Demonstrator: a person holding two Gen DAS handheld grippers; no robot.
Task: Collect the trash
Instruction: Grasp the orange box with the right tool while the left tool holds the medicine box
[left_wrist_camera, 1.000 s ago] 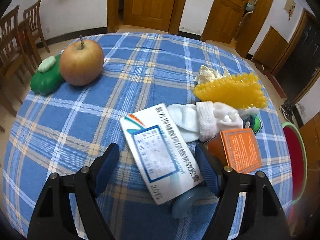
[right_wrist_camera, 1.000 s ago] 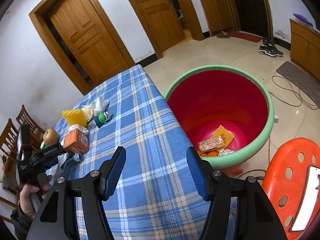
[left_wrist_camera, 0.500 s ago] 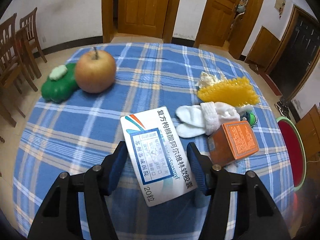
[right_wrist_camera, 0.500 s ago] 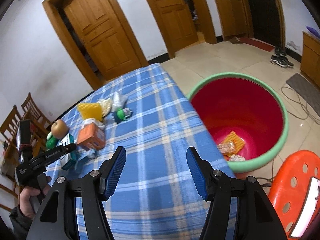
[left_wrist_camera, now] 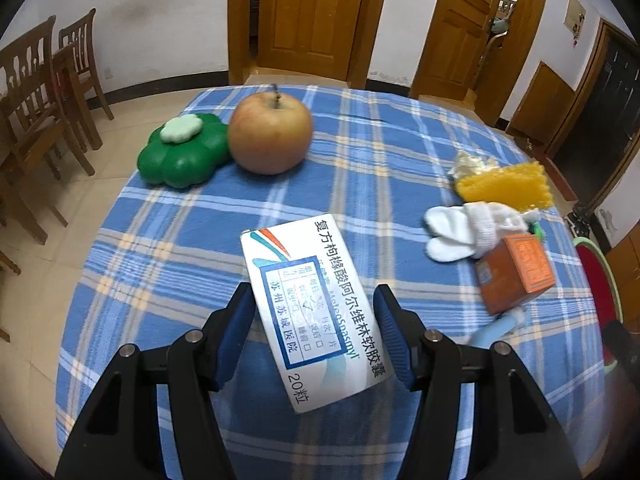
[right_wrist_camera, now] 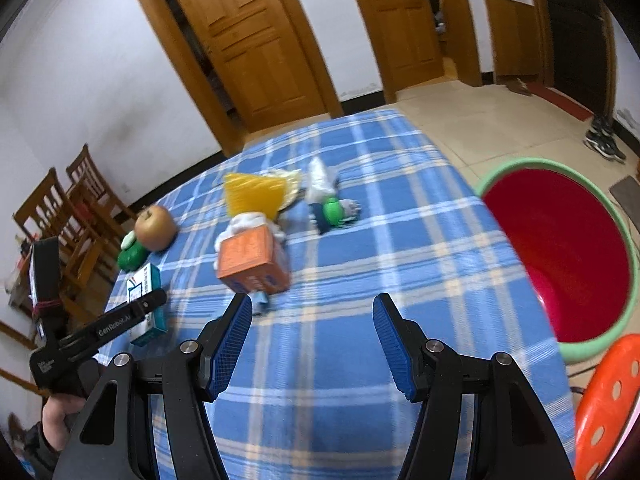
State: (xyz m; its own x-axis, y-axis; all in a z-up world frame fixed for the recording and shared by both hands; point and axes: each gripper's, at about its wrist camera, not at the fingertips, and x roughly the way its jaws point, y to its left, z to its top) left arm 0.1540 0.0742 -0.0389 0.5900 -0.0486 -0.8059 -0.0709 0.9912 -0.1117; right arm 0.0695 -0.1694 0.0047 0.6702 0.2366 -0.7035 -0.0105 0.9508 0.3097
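Left gripper [left_wrist_camera: 314, 328] closed in astride medicine box [left_wrist_camera: 314, 308], long axis pointing away

Between the jaws of the left gripper [left_wrist_camera: 313, 296], flat on the table [left_wrist_camera: 160, 280]: medicine box [left_wrist_camera: 308, 304], far end reaching past the fingertips. Well ahead, slightly left of those jaws: apple [left_wrist_camera: 270, 134], touching clover-shaped case [left_wrist_camera: 184, 152] on its left. Ahead to the right: socks [left_wrist_camera: 464, 232], sponge [left_wrist_camera: 504, 190] just behind them, crumpled wrapper [left_wrist_camera: 472, 164] behind that. Beside the right jaw, just in front of the socks: carton [left_wrist_camera: 516, 276].

Just ahead of the left jaw of the right gripper [right_wrist_camera: 312, 304]: same carton, socks and sponge behind it. Farther ahead, between the jaws' lines: small toy [right_wrist_camera: 334, 210]. Right of the right jaw, off the table: tub [right_wrist_camera: 560, 256], stool [right_wrist_camera: 608, 400] nearer.
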